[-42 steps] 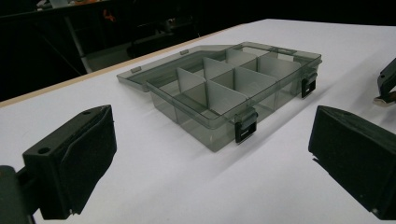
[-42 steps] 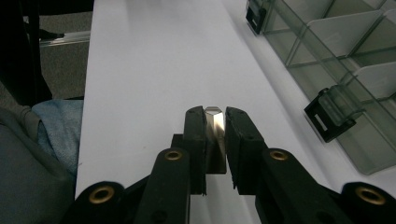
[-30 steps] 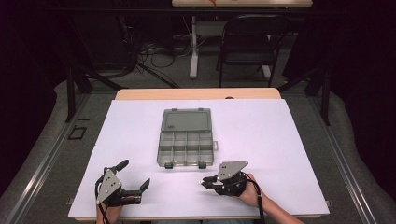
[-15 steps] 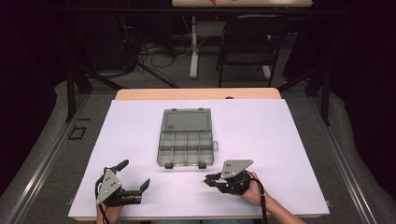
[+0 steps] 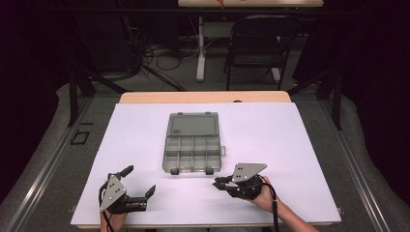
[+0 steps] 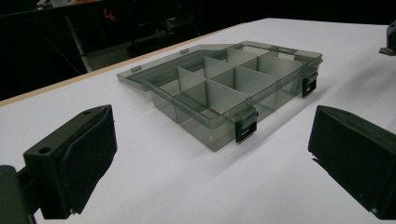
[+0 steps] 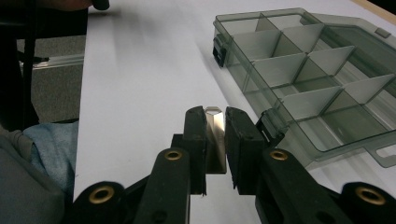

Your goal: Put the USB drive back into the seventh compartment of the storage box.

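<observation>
Dark surroundings with a folding chair [image 5: 258,46] and floor cables are seen beyond a table [image 5: 290,145] covered by a white sheet in the high view. An organizer box [image 5: 192,142] of smoky clear plastic lies at the middle of the sheet, its lid laid flat open on the far side and its divided tray toward the person. The left gripper [image 5: 139,182] is held at the near left corner, well apart from the box, with its jaws spread wide and nothing between them. The right gripper [image 5: 216,182] is held just off the tray's near right corner, its jaws drawn together and pointing left. From the left gripper view, the two black jaws are seen far apart at the picture's lower corners, with bare sheet between them; the organizer box [image 6: 233,88] lies ahead, its black latches [image 6: 246,127] hanging on the near wall and its compartments looking bare. From the right gripper view, the right gripper [image 7: 215,122] is seen closed on a small metal piece [image 7: 215,135], shiny and flat-faced, which stands clamped between the pads with its tip just above them. The organizer box [image 7: 308,70] lies close to the right, its near corner latch just beside the jaw.
</observation>
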Available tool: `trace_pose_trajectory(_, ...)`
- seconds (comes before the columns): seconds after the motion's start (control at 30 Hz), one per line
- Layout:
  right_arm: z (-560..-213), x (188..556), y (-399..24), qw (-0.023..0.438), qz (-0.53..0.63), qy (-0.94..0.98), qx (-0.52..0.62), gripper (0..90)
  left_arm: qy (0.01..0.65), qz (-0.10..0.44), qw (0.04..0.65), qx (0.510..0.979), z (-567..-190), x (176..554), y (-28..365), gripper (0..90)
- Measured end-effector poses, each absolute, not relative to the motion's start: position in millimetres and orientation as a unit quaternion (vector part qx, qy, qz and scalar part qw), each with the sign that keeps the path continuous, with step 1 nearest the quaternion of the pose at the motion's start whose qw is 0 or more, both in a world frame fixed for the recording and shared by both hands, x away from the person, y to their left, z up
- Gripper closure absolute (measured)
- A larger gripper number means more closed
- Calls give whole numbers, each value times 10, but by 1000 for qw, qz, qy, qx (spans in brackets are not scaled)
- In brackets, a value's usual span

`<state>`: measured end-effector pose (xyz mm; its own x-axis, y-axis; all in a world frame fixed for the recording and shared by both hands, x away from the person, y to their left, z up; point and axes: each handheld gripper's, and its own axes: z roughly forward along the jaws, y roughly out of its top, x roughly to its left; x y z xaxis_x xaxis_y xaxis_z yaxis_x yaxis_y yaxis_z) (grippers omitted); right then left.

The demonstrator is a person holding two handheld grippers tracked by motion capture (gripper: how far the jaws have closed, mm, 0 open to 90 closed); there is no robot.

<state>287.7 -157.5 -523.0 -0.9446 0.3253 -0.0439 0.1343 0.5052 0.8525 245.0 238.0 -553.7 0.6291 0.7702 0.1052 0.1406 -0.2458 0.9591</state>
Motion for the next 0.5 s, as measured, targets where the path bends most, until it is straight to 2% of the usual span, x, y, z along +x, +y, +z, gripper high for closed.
trace_pose_trajectory(0.5,-5176,2893,-1632,116,484,856,142,794,311,299,529,731,-5534,2448,2384,13)
